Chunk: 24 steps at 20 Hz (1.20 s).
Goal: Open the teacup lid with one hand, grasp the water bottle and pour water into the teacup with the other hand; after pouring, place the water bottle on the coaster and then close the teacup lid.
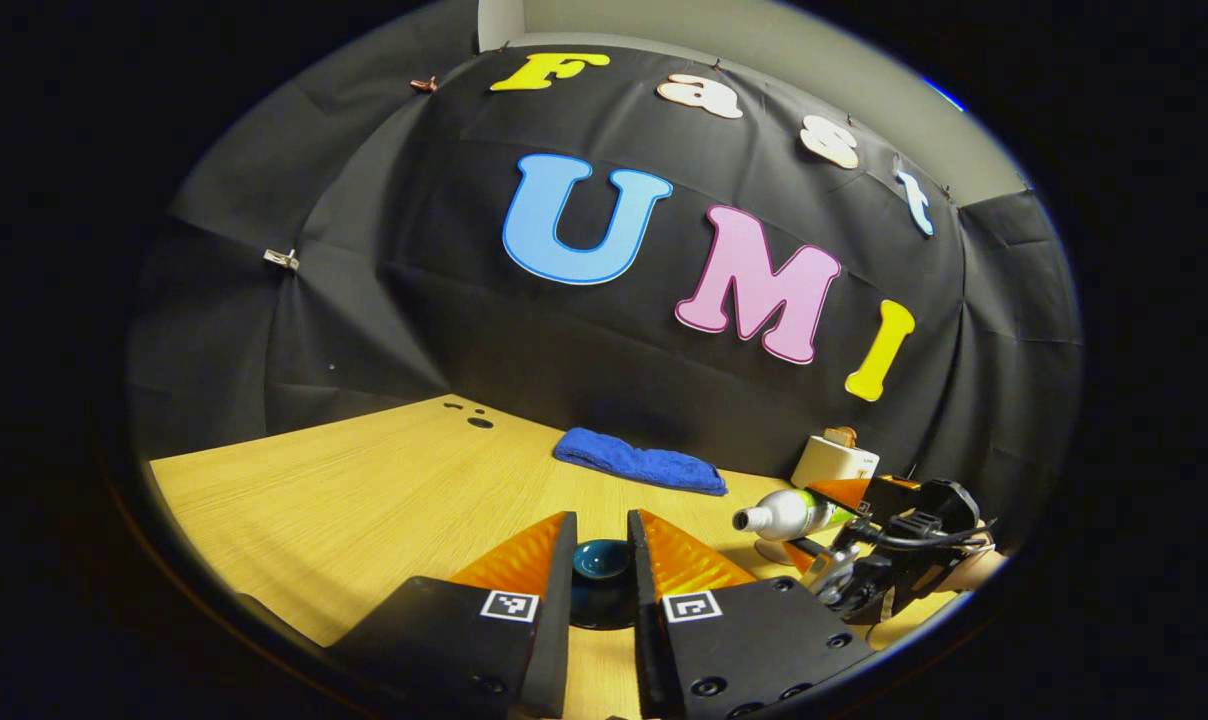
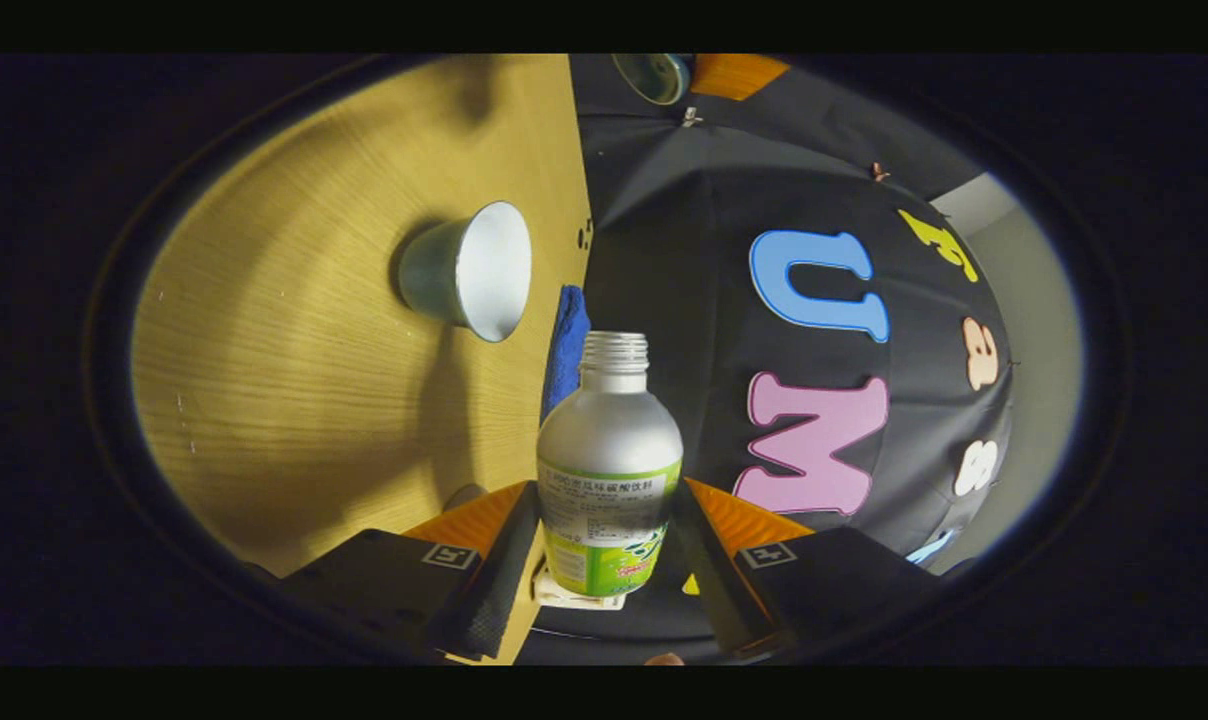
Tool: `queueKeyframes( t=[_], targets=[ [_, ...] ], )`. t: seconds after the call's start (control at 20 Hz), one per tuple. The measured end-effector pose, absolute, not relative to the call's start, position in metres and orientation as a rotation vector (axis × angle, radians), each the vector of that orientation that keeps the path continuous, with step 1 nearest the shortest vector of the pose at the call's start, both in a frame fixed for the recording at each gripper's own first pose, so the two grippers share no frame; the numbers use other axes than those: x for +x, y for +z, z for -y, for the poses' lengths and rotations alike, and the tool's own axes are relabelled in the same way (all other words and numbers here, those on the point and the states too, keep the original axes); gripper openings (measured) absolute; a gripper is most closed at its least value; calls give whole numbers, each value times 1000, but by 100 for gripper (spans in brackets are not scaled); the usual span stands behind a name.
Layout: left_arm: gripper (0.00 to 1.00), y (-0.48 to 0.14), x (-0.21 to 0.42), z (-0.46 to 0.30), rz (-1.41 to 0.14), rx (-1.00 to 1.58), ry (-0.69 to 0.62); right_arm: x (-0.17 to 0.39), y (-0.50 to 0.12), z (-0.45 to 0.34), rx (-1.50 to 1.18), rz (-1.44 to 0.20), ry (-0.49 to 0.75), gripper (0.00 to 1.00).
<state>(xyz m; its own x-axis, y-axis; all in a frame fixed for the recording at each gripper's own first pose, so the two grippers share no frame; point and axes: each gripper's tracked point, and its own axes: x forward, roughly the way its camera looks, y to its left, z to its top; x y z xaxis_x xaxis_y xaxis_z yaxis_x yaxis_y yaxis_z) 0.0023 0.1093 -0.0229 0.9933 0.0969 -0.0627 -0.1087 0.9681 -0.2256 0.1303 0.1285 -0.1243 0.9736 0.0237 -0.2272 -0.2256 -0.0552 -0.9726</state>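
The left tongs sit narrowly parted with the dark blue teacup lid between their fingers; the lid appears pinched from both sides and lifted above the desk. The right tongs are closed on the lower, labelled part of the water bottle — a silver bottle with a green label and an uncapped threaded neck. In the right gripper view the whole scene is rolled sideways, so the bottle is tipped over; its open mouth points toward the teacup, which stands on the desk with its pale inside exposed, the two not touching.

In the left gripper view the bottle lies nearly horizontal off to the right, held by the other tongs, with a pale round piece on the desk just beneath it — possibly the coaster, though too hidden to be sure. Farther back a folded blue cloth lies by the black booth wall, and a small white box stands near it.
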Motion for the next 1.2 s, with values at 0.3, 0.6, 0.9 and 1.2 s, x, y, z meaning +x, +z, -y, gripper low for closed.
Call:
queueKeyframes(
  t=[0.3, 0.6, 0.9, 1.2],
  targets=[
    [31, -25, 3, -109, -58, -228, 104, 132, -121, -133, -1708, -129, 209, 79],
    [31, -27, 4, -110, -63, -232, 103, 132, -120, -133, -1786, -116, 210, 79],
    [31, -28, 4, -110, -66, -233, 102, 131, -121, -134, -1819, -118, 230, 79],
    [31, -28, 4, -111, -70, -234, 103, 129, -119, -140, -1875, -90, 238, 79]
  ],
)
